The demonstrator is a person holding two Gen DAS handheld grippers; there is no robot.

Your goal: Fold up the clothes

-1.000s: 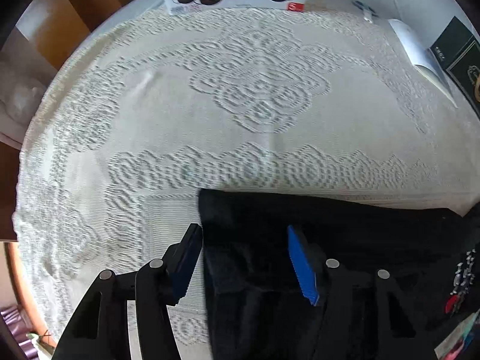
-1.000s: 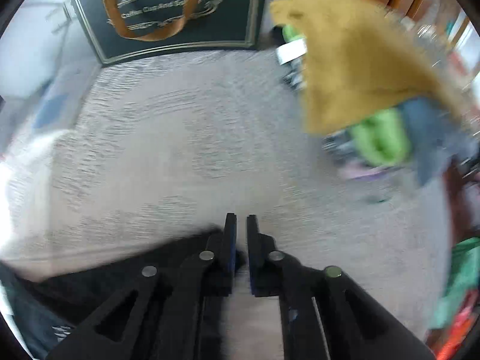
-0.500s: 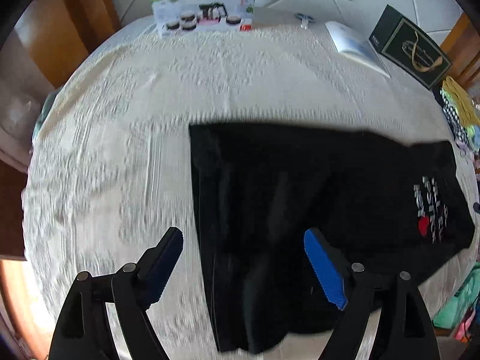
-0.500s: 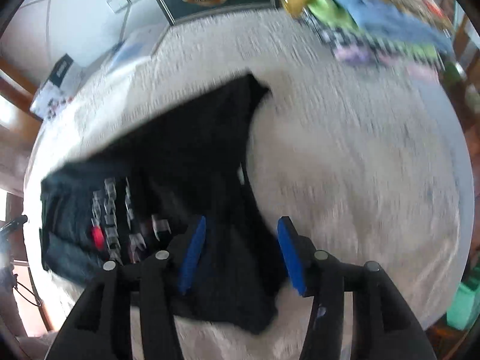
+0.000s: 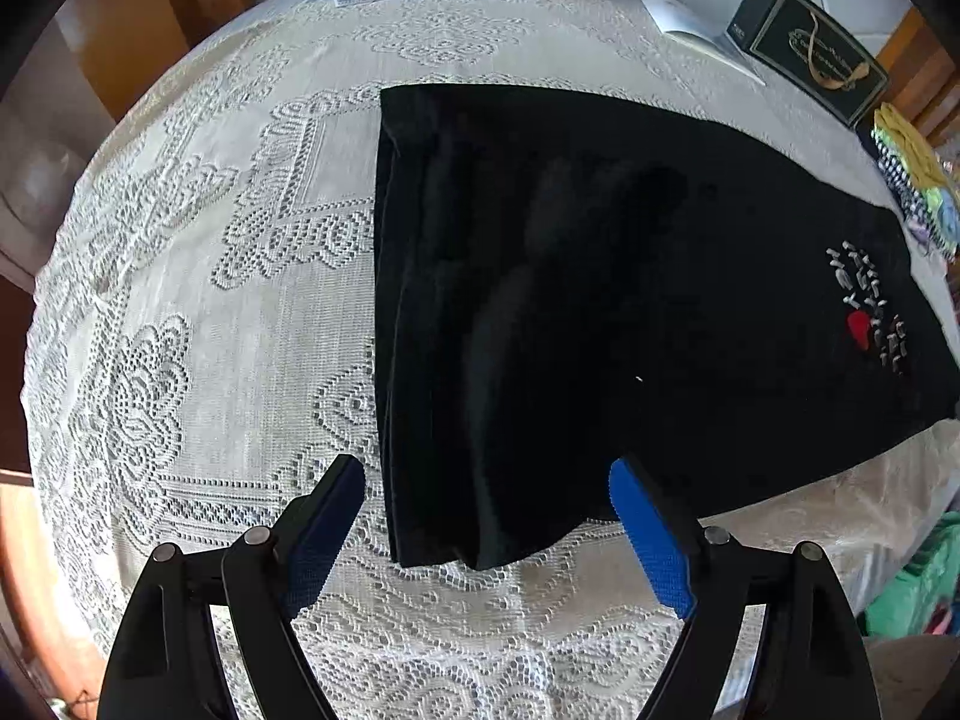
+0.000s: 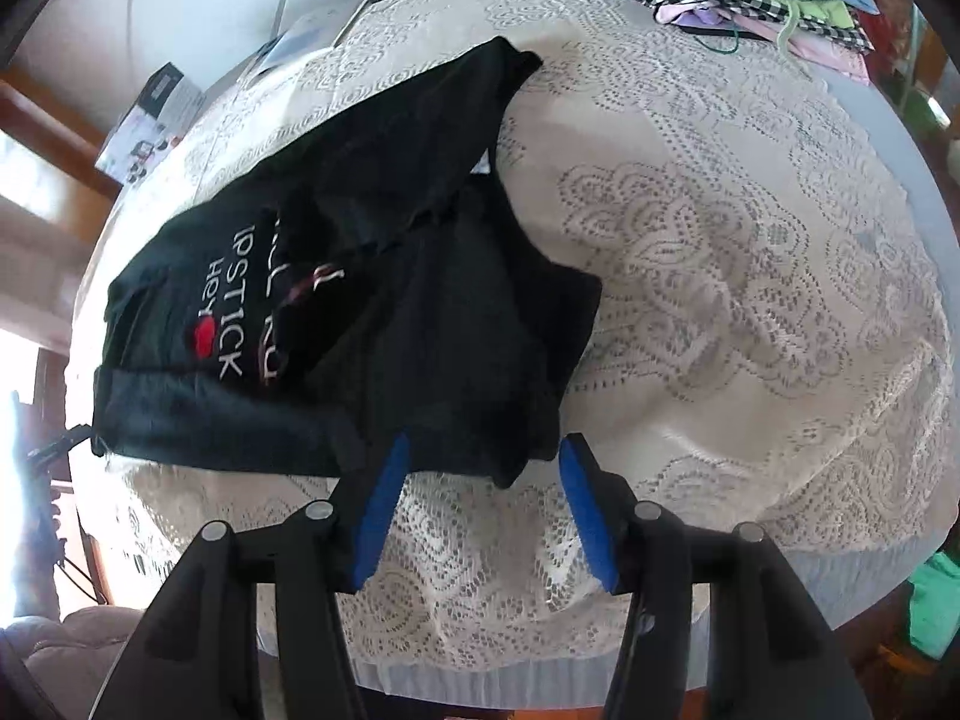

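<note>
Folding step: between folds — black T-shirt [image 5: 600, 300] lies flat on the lace tabletop [image 5: 210, 330], ahead of both fingers.
Left gripper [image 5: 486, 531]: fingers spread, empty.
Right gripper [image 6: 480, 504]: fingers just opened, empty.
Next: pinch near hem, carry over.

Both wrist cameras look steeply down over the lace-covered surface [image 5: 198, 300]: the left sees the black shirt [image 5: 600, 300] toward 1 o'clock, the right toward 10 o'clock, both views sharing it.

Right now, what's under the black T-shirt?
The black T-shirt lies flat on a white lace tablecloth, which shows all around it. Whether anything else hides beneath the shirt cannot be seen; the cloth covers it.
</note>
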